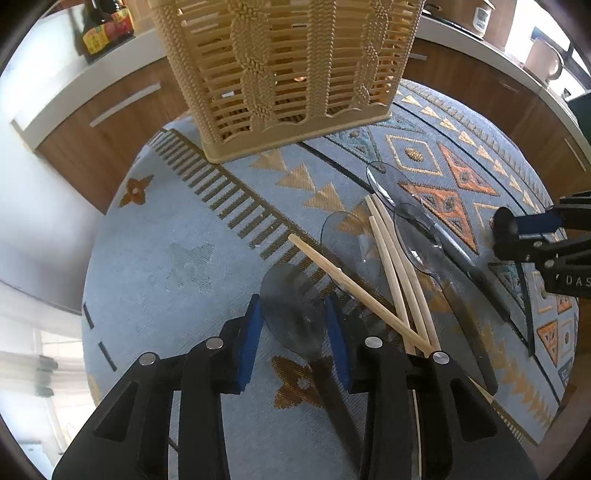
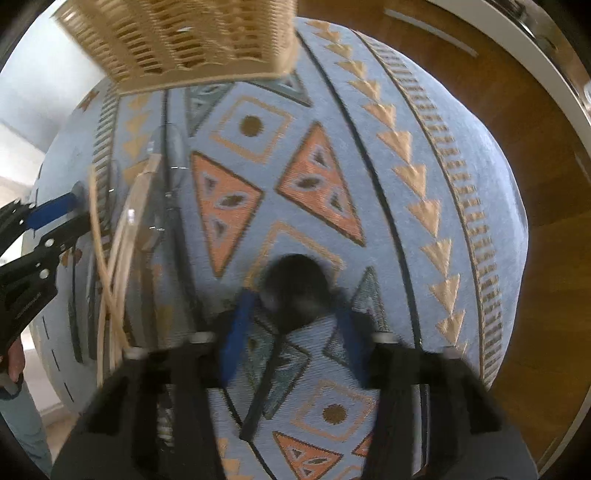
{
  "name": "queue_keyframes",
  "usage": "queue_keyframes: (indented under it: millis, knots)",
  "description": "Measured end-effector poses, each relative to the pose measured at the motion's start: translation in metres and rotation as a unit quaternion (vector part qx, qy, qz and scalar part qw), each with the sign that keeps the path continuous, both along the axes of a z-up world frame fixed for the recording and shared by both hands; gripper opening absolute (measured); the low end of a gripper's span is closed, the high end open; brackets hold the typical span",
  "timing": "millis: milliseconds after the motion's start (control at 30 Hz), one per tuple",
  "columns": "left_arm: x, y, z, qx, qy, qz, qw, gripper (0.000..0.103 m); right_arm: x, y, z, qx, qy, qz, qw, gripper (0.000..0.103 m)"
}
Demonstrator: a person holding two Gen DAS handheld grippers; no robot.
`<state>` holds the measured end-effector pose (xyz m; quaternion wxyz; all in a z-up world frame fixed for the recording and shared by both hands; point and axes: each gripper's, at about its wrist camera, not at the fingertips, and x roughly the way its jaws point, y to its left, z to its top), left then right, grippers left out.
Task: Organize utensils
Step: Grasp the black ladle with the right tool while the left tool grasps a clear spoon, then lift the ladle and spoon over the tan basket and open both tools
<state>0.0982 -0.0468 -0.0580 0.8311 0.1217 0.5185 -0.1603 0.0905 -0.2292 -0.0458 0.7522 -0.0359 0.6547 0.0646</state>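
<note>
A dark see-through plastic spoon [image 1: 291,317] lies on the patterned cloth, and my left gripper [image 1: 291,306] is shut on its bowl, both blue pads [image 1: 251,343] against its edges. Just to its right lie several wooden chopsticks [image 1: 391,266] crossed over clear spoons [image 1: 417,236]. In the blurred right wrist view my right gripper [image 2: 295,299] points down and is shut on another dark spoon [image 2: 295,284], whose handle runs back under the fingers. The left wrist view shows that right gripper [image 1: 508,234] at the right edge. The tan woven basket [image 1: 288,74] stands at the far side.
The round table wears a blue cloth [image 1: 184,240] with orange triangles. Behind it run wooden cabinets and a white counter with sauce bottles [image 1: 99,33] and a mug [image 1: 543,61]. In the right wrist view the basket [image 2: 184,40] is top left, the chopsticks [image 2: 118,258] and left gripper [image 2: 44,221] left.
</note>
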Motion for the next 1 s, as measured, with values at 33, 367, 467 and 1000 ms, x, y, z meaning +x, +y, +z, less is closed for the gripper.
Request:
queue_keyframes:
  millis: [33,367,467,1000]
  knots:
    - [-0.002,0.002,0.000,-0.003,-0.005,0.002,1.0000,0.031,0.000,0.003,0.001,-0.004,-0.005,0.007,1.000,0.033]
    - [-0.028,0.031,0.057,-0.111,-0.133,0.017,0.9848,0.030,-0.029,0.022,0.069,0.031,-0.136,0.057,0.989,0.032]
    - [-0.037,0.037,0.094,-0.144,-0.191,0.023,0.9708,0.030,-0.032,0.023,0.108,0.049,-0.193,0.064,0.978,0.032]
    - [-0.015,0.026,0.241,-0.256,-0.414,0.058,0.8718,0.030,0.004,-0.007,0.257,0.093,-0.494,-0.045,0.863,0.032]
